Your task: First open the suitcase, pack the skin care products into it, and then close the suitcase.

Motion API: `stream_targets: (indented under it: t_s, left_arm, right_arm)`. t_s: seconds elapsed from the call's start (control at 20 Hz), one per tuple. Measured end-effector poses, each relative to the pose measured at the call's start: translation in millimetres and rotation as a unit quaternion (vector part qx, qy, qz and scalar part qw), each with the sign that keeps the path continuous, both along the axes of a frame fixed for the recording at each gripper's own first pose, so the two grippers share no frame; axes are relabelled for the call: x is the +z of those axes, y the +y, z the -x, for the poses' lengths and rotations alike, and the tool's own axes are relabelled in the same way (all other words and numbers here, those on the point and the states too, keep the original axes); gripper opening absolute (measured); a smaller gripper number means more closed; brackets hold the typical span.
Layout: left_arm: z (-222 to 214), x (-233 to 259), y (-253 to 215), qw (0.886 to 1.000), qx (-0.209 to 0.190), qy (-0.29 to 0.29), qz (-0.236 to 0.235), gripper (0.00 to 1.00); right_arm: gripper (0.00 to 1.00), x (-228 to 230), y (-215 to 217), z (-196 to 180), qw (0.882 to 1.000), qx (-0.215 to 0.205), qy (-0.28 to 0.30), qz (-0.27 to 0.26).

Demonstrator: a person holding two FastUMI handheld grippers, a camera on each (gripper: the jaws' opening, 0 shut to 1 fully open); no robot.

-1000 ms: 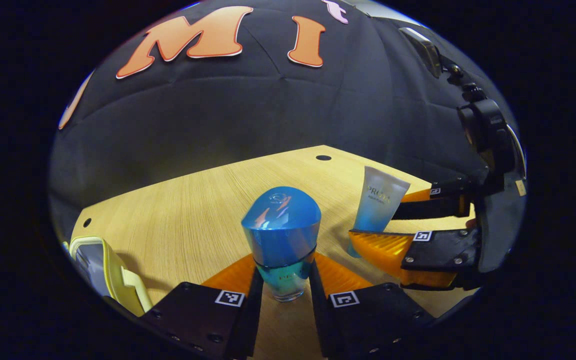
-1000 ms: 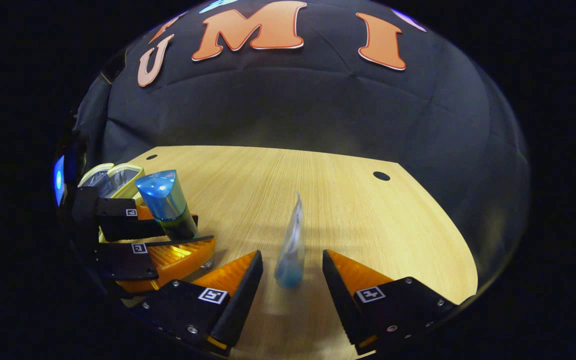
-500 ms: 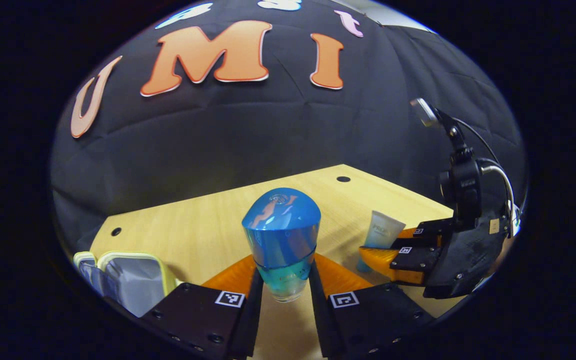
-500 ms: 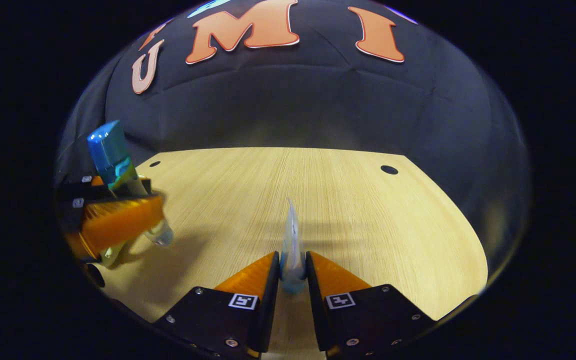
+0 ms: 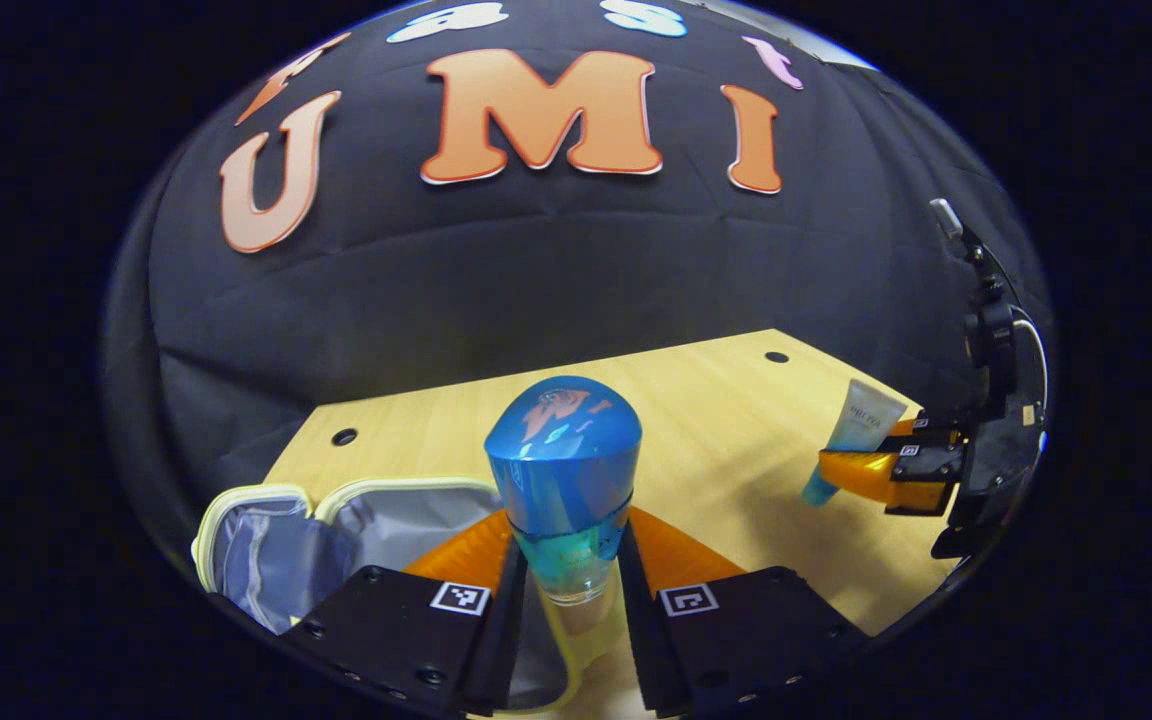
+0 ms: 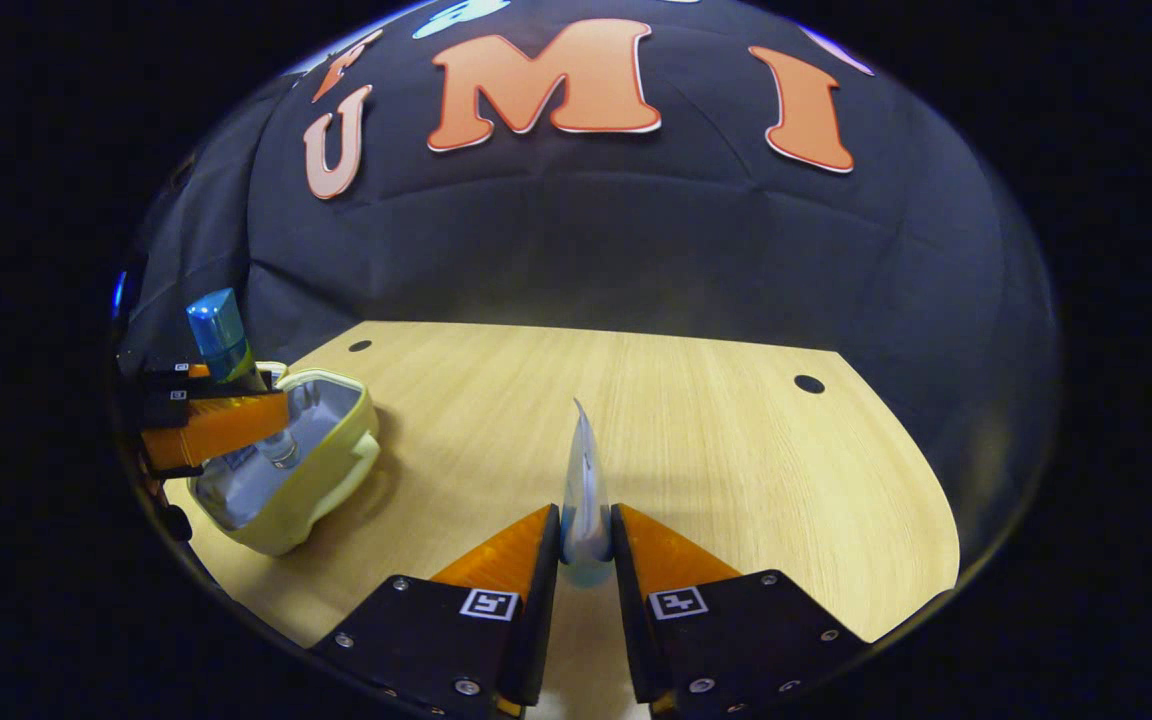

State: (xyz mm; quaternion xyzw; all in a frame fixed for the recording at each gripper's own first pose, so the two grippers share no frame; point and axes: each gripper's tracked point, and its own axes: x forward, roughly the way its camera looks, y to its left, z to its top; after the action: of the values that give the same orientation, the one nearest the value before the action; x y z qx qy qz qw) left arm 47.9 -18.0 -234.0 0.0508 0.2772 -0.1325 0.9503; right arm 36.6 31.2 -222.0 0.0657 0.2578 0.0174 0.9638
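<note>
Packing is under way: the suitcase (image 6: 286, 470) lies open near the bench's (image 6: 696, 420) left edge. The left claw (image 5: 568, 580) pinches a blue-capped bottle (image 5: 564, 480) above the open case; the right claw (image 6: 586, 545) pinches a tube (image 6: 584, 490) over mid-bench. Next, I judge, lower the bottle into the lined compartment and release it.

You've got the blue-capped bottle (image 5: 563, 487) upright over the open yellow suitcase (image 6: 288, 468); the pale tube (image 6: 585, 492) stands upright, well right.
</note>
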Motion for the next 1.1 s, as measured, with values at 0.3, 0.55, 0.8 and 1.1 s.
stream_targets:
  t_s: [0.3, 0.55, 0.8, 1.1]
  left_arm:
    - [16.7, -7.6, 90.5, 0.998, 0.051, 0.039, -0.026, 0.47]
    - [38.2, -34.0, 145.1, 0.992, 0.07, 0.104, -0.011, 0.48]
    - [51.4, -62.1, 171.0, 0.982, 0.069, 0.174, -0.02, 0.47]
    - [49.6, -104.7, 168.6, 0.961, 0.059, 0.268, -0.022, 0.47]
  right_arm:
    - [0.34, 34.9, 58.2, -2.3, 0.999, 0.048, -0.014, -0.015]
    - [0.34, 49.4, 114.9, -3.8, 0.996, 0.084, -0.015, -0.038]
    - [0.33, 61.3, 160.7, -4.7, 0.992, 0.115, -0.011, -0.06]
    - [0.33, 70.2, 203.4, -2.6, 0.985, 0.143, 0.011, -0.093]
